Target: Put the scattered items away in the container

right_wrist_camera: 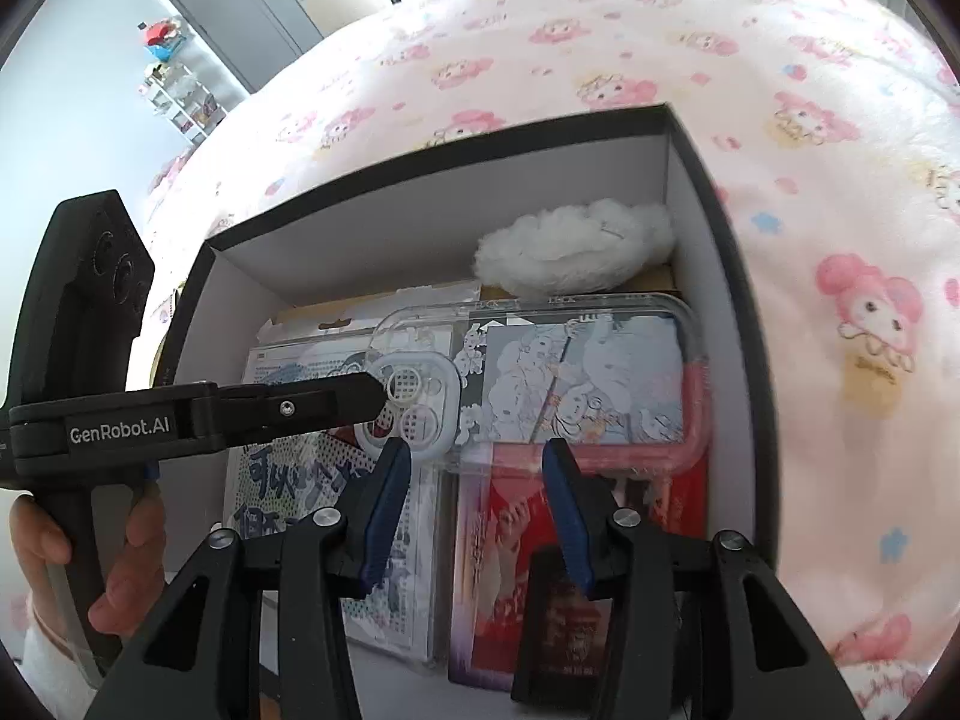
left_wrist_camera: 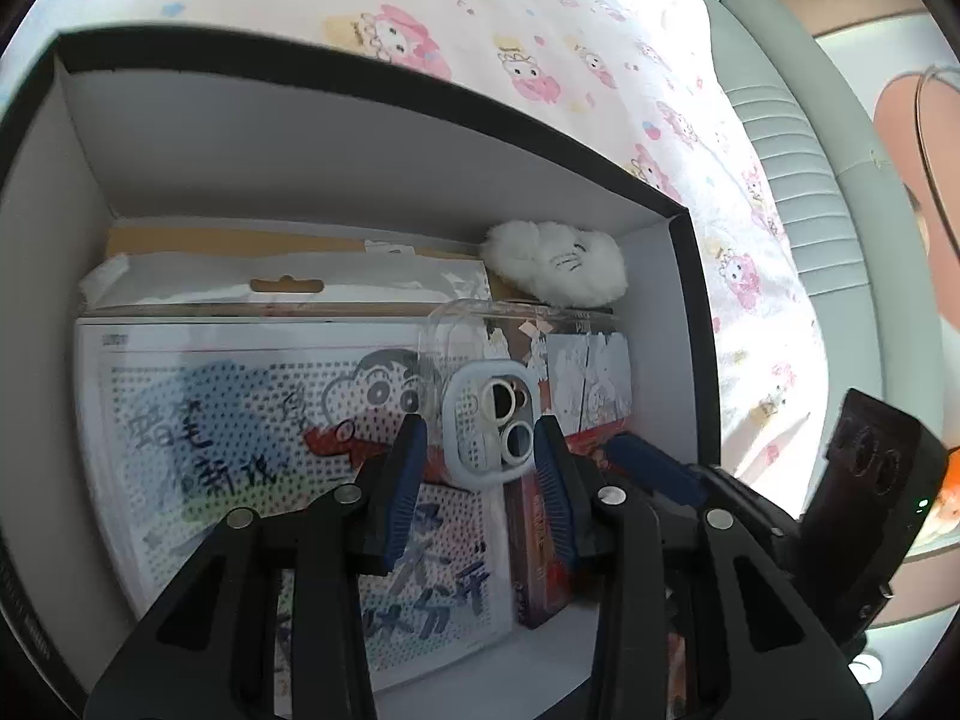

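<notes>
A black box with white inner walls [left_wrist_camera: 360, 156] [right_wrist_camera: 432, 228] sits on a bed. A clear phone case with a pale blue camera frame [left_wrist_camera: 489, 426] [right_wrist_camera: 528, 372] lies in it on top of flat printed packages. A white fluffy toy [left_wrist_camera: 555, 264] [right_wrist_camera: 570, 246] lies in the far right corner. My left gripper [left_wrist_camera: 480, 456] is over the box with its jaws on either side of the case's camera end; in the right wrist view its tip [right_wrist_camera: 360, 396] touches the case. My right gripper [right_wrist_camera: 474, 480] is open and empty just above the case's near edge.
Flat items fill the box floor: a dotted cartoon card [left_wrist_camera: 240, 432], a white hang-tab package [left_wrist_camera: 288, 288], a red package [right_wrist_camera: 540, 540] and a small dark card [right_wrist_camera: 570, 618]. A pink cartoon bedsheet [right_wrist_camera: 810, 180] surrounds the box. A grey padded bed edge [left_wrist_camera: 798, 150] runs at right.
</notes>
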Demonstrator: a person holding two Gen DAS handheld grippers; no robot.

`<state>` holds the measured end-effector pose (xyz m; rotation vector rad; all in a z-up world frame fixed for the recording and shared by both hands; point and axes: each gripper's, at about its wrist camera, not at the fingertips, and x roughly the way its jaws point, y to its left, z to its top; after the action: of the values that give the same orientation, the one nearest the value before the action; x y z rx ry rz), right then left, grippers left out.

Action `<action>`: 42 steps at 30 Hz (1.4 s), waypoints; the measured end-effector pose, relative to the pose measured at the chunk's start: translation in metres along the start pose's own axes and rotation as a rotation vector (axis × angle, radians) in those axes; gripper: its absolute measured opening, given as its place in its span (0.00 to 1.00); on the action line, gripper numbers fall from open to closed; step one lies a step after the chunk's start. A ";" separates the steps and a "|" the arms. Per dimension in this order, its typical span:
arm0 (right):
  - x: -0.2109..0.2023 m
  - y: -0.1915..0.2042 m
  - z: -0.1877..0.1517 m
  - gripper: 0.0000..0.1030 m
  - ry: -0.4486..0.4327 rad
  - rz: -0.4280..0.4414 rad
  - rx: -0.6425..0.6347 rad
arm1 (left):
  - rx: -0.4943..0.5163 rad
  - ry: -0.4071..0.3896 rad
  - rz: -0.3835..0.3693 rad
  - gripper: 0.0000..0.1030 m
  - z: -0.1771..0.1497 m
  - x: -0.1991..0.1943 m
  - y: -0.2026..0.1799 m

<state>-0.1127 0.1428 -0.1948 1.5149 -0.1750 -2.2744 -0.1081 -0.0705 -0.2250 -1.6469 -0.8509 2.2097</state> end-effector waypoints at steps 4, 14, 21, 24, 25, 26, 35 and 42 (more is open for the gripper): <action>-0.004 -0.001 -0.004 0.41 -0.045 -0.016 0.014 | 0.049 0.021 0.082 0.35 0.002 0.023 -0.011; -0.038 0.013 0.000 0.42 -0.126 -0.052 0.042 | 0.188 -0.130 0.080 0.34 -0.023 -0.041 -0.043; -0.091 0.035 -0.006 0.48 -0.235 -0.081 0.024 | 0.293 -0.277 0.053 0.35 -0.030 -0.084 -0.099; -0.111 0.045 -0.014 0.49 -0.264 -0.070 0.015 | 0.323 -0.310 0.045 0.37 -0.042 -0.096 -0.112; -0.115 0.048 -0.017 0.49 -0.270 -0.073 0.012 | 0.331 -0.316 0.047 0.37 -0.046 -0.101 -0.114; -0.118 0.052 -0.020 0.49 -0.275 -0.077 0.007 | 0.340 -0.324 0.054 0.37 -0.052 -0.108 -0.116; -0.134 0.085 -0.041 0.49 -0.293 -0.070 -0.053 | 0.374 -0.355 0.073 0.38 -0.077 -0.132 -0.118; -0.134 0.117 -0.047 0.49 -0.285 -0.040 -0.115 | 0.332 -0.397 0.114 0.43 -0.088 -0.156 -0.097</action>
<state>0.0041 0.0946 -0.0618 1.1429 -0.0922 -2.4784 0.0113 -0.0493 -0.0623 -1.1509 -0.4417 2.6336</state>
